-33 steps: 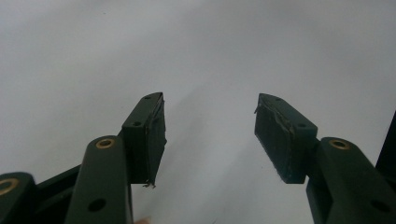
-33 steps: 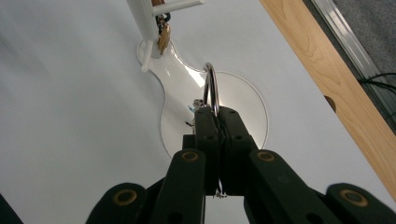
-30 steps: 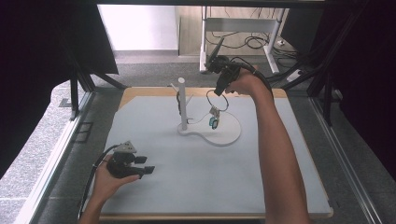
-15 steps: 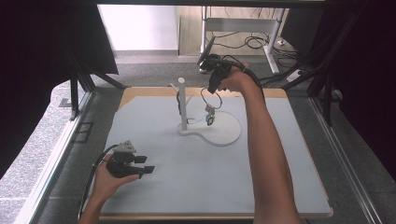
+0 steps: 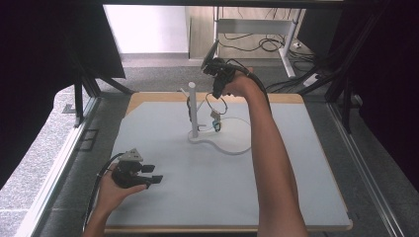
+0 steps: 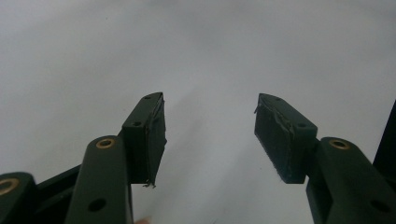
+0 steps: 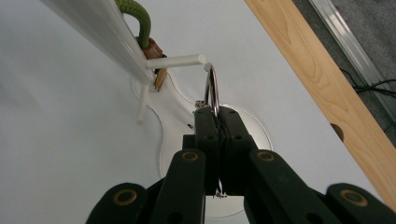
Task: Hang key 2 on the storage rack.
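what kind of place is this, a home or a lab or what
Most likely a lab or test workspace, not a home: a framed table under a grey mat, cables on the floor behind it, and a white peg stand set out for hand-held gripper work.

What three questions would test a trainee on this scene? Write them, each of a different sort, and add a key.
1. True or false: the left tongs hold something.
2. What do the right tongs grip? A) a spoon B) a metal ring C) a cup
3. Fill in: the ring's top sits by the tip of a white ____ on the stand.
Key: 1 false, they are open and empty; 2 B; 3 peg.
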Demonstrator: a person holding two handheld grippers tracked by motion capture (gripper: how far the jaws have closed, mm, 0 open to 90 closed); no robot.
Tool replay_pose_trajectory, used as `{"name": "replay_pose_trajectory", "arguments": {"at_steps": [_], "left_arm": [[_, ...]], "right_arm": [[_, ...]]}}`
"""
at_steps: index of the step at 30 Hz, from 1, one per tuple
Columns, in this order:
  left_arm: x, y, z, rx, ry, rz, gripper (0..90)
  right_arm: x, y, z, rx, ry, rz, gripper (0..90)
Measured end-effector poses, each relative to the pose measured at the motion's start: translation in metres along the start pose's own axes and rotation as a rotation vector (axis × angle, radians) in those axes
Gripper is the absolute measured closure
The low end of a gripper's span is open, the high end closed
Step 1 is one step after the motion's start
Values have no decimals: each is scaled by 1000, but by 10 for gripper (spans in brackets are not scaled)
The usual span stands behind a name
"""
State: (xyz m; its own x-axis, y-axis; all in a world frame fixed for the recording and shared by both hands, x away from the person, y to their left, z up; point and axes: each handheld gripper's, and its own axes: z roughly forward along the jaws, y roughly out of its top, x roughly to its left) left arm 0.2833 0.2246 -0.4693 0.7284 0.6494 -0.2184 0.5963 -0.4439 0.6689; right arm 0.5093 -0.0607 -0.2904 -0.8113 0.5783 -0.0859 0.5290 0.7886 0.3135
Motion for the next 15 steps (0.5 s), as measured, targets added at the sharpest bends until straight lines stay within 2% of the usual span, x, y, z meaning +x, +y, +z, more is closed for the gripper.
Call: {"name": "replay_pose_trajectory", "arguments": {"at_steps": [5,6,15], "left_arm": [[0,0,-1,1,4,1,434],[0,0,-1,-3,4,0,434],[0,0,-1,-2,5,0,434]], "right_arm": [[3,5,5,-4,10,4,880],[4,6,5,-7,-14,1,880],[7,8,12,-5,1,-4,880]]}}
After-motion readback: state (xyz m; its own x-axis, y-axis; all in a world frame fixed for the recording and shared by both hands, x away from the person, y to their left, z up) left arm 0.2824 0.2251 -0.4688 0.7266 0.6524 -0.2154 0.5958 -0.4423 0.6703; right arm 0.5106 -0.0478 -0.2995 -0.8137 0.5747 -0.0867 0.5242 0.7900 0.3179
